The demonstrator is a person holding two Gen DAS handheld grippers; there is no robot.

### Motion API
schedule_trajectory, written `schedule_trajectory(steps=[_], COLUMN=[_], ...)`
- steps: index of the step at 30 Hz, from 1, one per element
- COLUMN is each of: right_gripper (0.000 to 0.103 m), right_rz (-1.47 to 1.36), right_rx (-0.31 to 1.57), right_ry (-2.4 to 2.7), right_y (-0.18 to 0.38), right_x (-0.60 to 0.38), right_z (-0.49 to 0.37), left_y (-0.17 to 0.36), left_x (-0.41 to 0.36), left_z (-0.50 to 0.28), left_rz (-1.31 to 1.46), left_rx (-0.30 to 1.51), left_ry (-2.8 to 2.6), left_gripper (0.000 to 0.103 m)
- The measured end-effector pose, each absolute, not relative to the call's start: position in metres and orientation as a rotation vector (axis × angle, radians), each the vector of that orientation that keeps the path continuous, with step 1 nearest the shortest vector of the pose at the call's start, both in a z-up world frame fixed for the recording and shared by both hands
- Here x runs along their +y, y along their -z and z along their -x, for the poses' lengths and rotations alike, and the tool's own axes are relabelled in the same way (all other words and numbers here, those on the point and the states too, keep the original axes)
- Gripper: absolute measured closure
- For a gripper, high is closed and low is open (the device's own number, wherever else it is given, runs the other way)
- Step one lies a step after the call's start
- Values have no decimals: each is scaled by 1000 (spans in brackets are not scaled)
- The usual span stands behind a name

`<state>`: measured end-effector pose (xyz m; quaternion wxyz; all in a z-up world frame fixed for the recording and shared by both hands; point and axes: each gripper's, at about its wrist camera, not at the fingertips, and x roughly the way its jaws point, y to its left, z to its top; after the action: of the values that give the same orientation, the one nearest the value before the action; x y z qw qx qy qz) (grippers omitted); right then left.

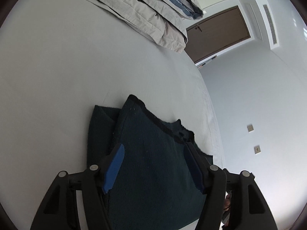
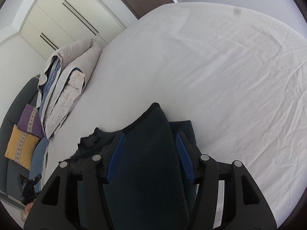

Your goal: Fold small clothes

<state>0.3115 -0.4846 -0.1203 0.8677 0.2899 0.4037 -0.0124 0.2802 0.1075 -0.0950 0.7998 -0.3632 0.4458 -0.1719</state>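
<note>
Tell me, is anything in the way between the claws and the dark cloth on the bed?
Nothing visible. The dark cloth lies right between the pads of the left claw and the right claw, both open. The folded quilt lies far off.

Soft even daylight, faint shadows, strong fisheye bending, dark vignetted corners

Your folded garment [image 1: 153, 157] lies on the bed [image 1: 57, 80] at its near edge, top layer over a lower fold. Bundled duvet [image 1: 145, 13] sits at the bed's far edge. Cushions [image 2: 25, 134] lie beyond the duvet, off the bed's left side in the right wrist view.
</note>
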Motion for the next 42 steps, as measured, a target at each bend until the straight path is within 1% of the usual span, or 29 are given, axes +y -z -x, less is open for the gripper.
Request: schedule_trajectory(steps=[4, 8, 12, 14, 18, 21, 25, 28, 29, 31, 34, 36, 38, 39, 41, 42], right_gripper=[50, 50, 50, 49, 50, 49, 48, 48, 49, 50, 50, 51, 56, 65, 71, 71], right_rz=[-494, -430, -338, -287, -336, -364, -426, -529, -563, -556, -531, -527, -580, -615, -637, -648], right_rx=[883, 911, 962, 1000, 975, 908, 844, 881, 900, 937, 973, 1013, 1009, 1001, 977, 954], right_ry=[15, 9, 37, 69, 91, 59, -147, -375, -431, -462, -488, -438, -407, -394, -345, -326], right_y=[117, 122, 145, 160, 158, 138, 113, 119, 125, 134, 145, 159, 170, 174, 177, 177], right_x=[-471, -460, -453, -450, -457, -450, -413, -372, -360, -335, -314, -320, -341, -357, -378, -391], right_z=[-288, -268, -256, -253, -239, -221, -201, -196, -196, -191, -186, -187, -185, -184, -181, -178], left_y=[100, 110, 127, 131, 126, 111, 90, 93, 97, 111, 129, 132, 133, 133, 134, 135], left_x=[90, 93, 93, 94, 97, 91, 62, 31, 22, 13, 17, 23, 26, 25, 25, 25], left_z=[-263, -248, -242, -239, -232, -221, -206, -201, -200, -197, -190, -185, -183, -182, -180, -178], left_rz=[655, 633, 606, 589, 565, 508, 357, 257, 223, 185, 168, 170, 161, 154, 141, 134], left_rx=[990, 988, 1020, 1018, 1010, 979, 916, 924, 934, 971, 998, 992, 993, 992, 989, 987], left_ry=[351, 315, 310, 312, 298, 269, 278, 319, 322, 317, 280, 285, 288, 289, 287, 286], left_gripper=[36, 36, 37, 40, 42, 42, 42, 42, 42, 42, 50, 51, 51, 51, 51, 51])
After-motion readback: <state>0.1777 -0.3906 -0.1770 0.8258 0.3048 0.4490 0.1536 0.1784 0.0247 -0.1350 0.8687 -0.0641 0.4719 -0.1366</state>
